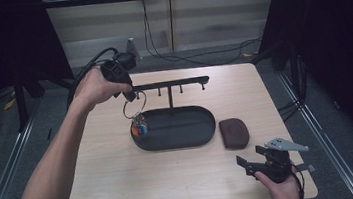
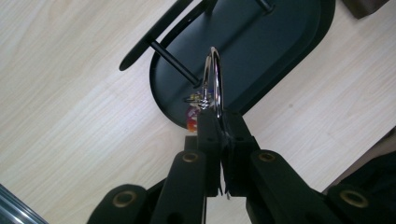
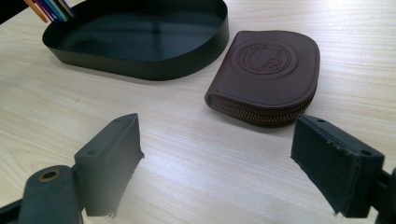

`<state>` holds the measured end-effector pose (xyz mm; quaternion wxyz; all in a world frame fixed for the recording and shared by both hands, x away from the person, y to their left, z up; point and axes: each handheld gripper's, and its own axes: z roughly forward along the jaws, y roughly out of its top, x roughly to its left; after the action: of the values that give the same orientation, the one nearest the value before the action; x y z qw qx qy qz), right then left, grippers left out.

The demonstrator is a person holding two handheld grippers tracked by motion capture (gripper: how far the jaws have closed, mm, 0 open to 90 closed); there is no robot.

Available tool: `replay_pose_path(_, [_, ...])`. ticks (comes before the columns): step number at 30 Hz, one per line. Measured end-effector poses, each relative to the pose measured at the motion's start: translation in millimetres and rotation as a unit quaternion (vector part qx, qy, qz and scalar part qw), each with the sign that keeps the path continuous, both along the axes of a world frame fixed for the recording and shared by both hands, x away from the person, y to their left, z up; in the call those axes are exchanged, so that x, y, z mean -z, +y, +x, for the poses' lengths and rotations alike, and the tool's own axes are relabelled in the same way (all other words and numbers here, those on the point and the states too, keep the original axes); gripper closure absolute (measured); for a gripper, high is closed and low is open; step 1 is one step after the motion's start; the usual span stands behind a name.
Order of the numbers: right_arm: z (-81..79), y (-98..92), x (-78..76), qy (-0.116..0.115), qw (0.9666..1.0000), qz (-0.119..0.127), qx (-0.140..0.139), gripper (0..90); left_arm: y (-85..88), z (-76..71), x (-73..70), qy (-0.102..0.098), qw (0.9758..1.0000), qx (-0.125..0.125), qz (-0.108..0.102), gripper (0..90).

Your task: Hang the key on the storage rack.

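Silver key ring [image 2: 215,79] is clamped in the left gripper [image 1: 130,95] beside the black stand's bar [image 1: 170,84], not yet hung. The right gripper [image 1: 258,163] waits with jaws apart near the brown coin pouch [image 1: 234,132].

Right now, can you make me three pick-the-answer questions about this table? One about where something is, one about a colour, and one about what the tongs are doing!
1. Where does the coin pouch lie?
A. inside the tray
B. on the table, right of the tray
C. hanging on the rack

2. What colour is the coin pouch?
A. brown
B. yellow
C. white

3. What are the left tongs doing?
A. standing wide open
B. pinching the pouch
C. pinching the metal key ring

Answers: 1 B, the high view shows the pouch on the wood beside the tray's right end. 2 A, the right gripper view shows brown leather with a zip. 3 C, the left gripper view shows the jaws shut on the ring, above the tray.
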<state>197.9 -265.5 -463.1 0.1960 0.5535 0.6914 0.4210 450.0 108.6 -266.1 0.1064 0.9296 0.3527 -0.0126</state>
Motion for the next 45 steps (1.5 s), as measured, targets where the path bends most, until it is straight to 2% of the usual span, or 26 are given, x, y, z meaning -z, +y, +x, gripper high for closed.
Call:
replay_pose_path(4, [0.2,-0.4,0.2,0.0,1.0,0.001,-0.001,16.0,2.3,3.6,1.0,-0.001,0.9999,-0.003,-0.011,87.7])
replay_pose_path(7, [0.4,-0.1,0.2,0.0,1.0,0.001,-0.002,16.0,5.2,7.5,5.4,0.002,1.0,-0.008,-0.004,87.7])
replay_pose_path(8, [0.4,0.1,0.2,0.001,1.0,0.0,-0.002,16.0,8.1,9.4,6.9,0.005,0.9997,-0.022,-0.008,87.7])
replay_pose_path(11, [1.1,0.6,0.6,0.004,1.0,0.001,0.0,16.0,12.4,13.9,8.1,0.003,0.9996,-0.029,-0.004,87.7])
replay_pose_path(22, [1.9,1.5,1.2,0.003,1.0,-0.001,-0.003,16.0,6.3,14.3,16.2,-0.006,0.9998,-0.015,0.008,85.1])
replay_pose_path(27, [2.5,2.3,1.7,0.006,1.0,-0.002,-0.004,16.0,4.3,13.4,13.8,-0.016,0.9997,-0.018,0.011,89.4])
replay_pose_path(28, [2.3,2.7,1.4,0.006,1.0,-0.002,-0.005,16.0,5.2,13.7,13.8,-0.011,0.9997,-0.016,0.013,89.4])
replay_pose_path(30, [1.9,2.7,1.2,0.004,1.0,-0.003,-0.003,16.0,5.3,13.1,14.2,-0.013,0.9997,-0.019,0.013,89.3])
replay_pose_path(34, [1.7,1.6,1.2,0.004,1.0,-0.001,-0.002,16.0,7.8,12.5,15.6,-0.012,0.9998,-0.015,0.004,88.1])
replay_pose_path(37, [2.2,2.3,1.2,0.005,1.0,-0.001,-0.002,16.0,9.9,11.6,16.6,-0.01,0.9998,-0.017,-0.003,82.9])
replay_pose_path(38, [2.6,3.0,1.5,0.006,1.0,-0.003,-0.005,16.0,13.5,10.0,16.9,-0.007,0.9994,-0.026,-0.021,80.8])
replay_pose_path(39, [2.6,3.0,1.5,0.006,1.0,-0.003,-0.005,16.0,13.5,10.0,16.9,-0.007,0.9994,-0.026,-0.021,79.9])
replay_pose_path(40, [3.1,3.0,1.7,0.006,1.0,-0.003,-0.004,16.0,18.2,7.7,17.4,-0.006,0.9991,-0.027,-0.032,79.0])
replay_pose_path(43, [3.4,2.6,1.9,0.006,1.0,-0.002,-0.004,16.0,23.4,5.1,18.9,-0.002,0.9987,-0.029,-0.042,74.3])
replay_pose_path(44, [3.3,2.4,1.8,0.007,1.0,-0.002,-0.003,16.0,29.7,3.3,21.1,-0.002,0.9979,-0.034,-0.055,74.2])
replay_pose_path(45, [3.4,2.3,1.8,0.007,1.0,-0.002,-0.003,16.0,29.7,3.3,21.1,-0.002,0.9979,-0.034,-0.055,74.3])
